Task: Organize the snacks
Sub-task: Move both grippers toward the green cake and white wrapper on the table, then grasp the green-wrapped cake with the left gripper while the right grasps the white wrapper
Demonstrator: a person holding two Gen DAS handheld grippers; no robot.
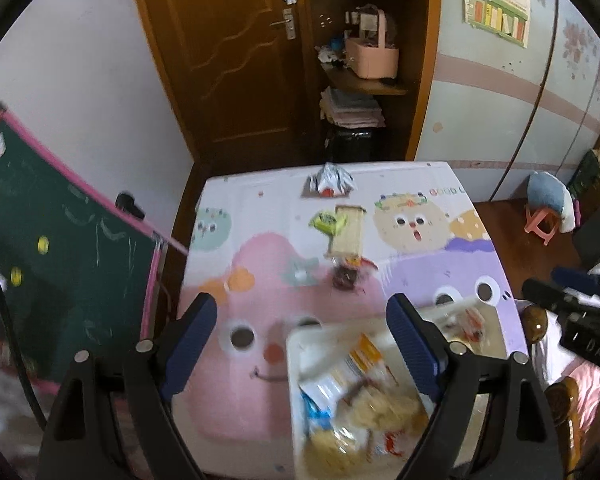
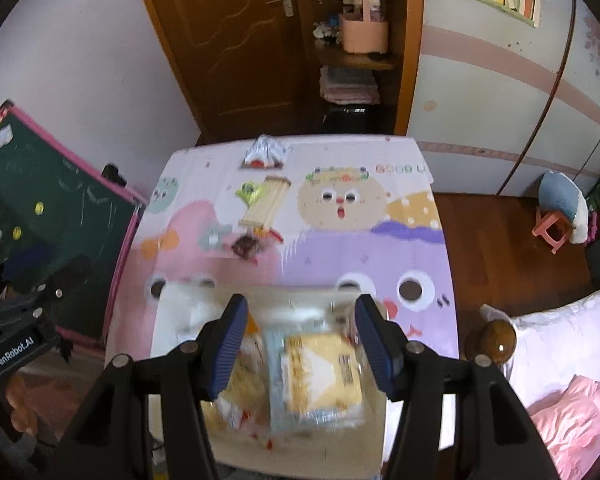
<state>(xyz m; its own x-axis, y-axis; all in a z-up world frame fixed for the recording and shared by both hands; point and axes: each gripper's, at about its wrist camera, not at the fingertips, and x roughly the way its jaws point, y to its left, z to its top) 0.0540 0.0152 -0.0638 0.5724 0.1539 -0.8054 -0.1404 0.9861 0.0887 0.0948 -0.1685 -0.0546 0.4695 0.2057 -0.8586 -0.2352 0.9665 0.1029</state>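
Observation:
A white tray [image 1: 294,400] with several snack packets stands at the near edge of the cartoon-print table [image 1: 260,400]. My left gripper [image 1: 300,304] hovers open above the table to the tray's left, with nothing between its fingers. My right gripper [image 2: 302,302] is over the tray [image 2: 192,312], shut on a yellow packet in clear wrap [image 2: 320,376], which looks sharper than the blurred tray under it. Farther back lie a silver packet [image 1: 330,186], a green packet [image 1: 327,222], a long cracker pack [image 1: 345,236] and a dark red packet [image 1: 345,278].
A green chalkboard with a pink frame [image 1: 60,240] leans at the table's left side. To the right are a bed with pink bedding [image 2: 560,400], a round wooden bedpost [image 2: 496,344] and a pink stool [image 2: 552,228]. A door and shelves stand behind the table.

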